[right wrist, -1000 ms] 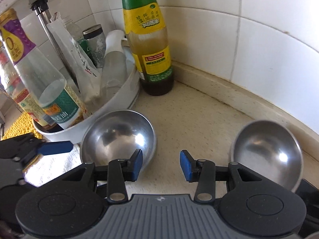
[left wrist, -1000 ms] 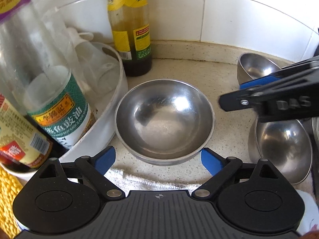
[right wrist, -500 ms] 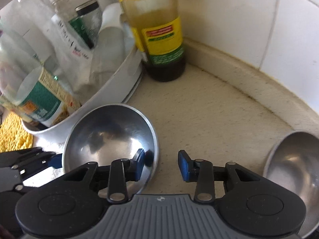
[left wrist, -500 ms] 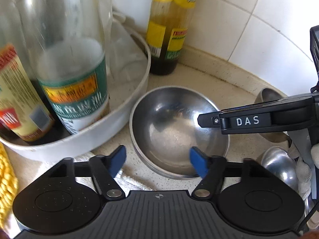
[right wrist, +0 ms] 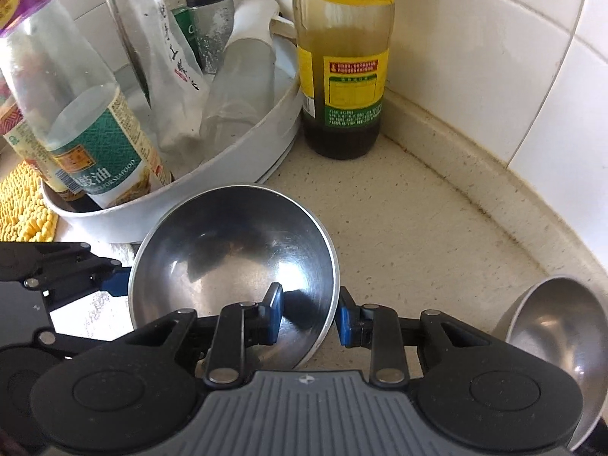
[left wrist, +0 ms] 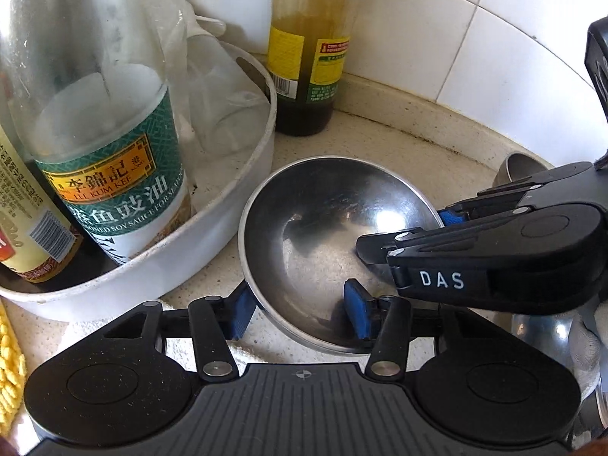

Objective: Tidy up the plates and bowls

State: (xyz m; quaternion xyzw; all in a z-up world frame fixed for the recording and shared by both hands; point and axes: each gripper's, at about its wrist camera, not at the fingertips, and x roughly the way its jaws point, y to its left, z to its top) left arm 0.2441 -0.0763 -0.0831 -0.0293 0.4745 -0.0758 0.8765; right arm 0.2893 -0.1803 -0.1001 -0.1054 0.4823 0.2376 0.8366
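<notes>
Stainless-steel round bowl [left wrist: 326, 243], empty and polished, is sitting on the speckled beige countertop [right wrist: 418, 220], just beside the white round plastic tub [left wrist: 212, 243] of sauce bottles. Judged light, rigid and slippery; the thin rolled rim is the only practical hold. Left gripper [left wrist: 300, 313] is straddling the near-left rim, one blue pad [left wrist: 357, 313] inside the wall, one outside, gap moderate, not yet clamped. Right gripper [right wrist: 309, 313] is bracketing the opposite rim likewise, narrowly parted. A second steel bowl [right wrist: 554, 326] is lying well apart, rightward.
</notes>
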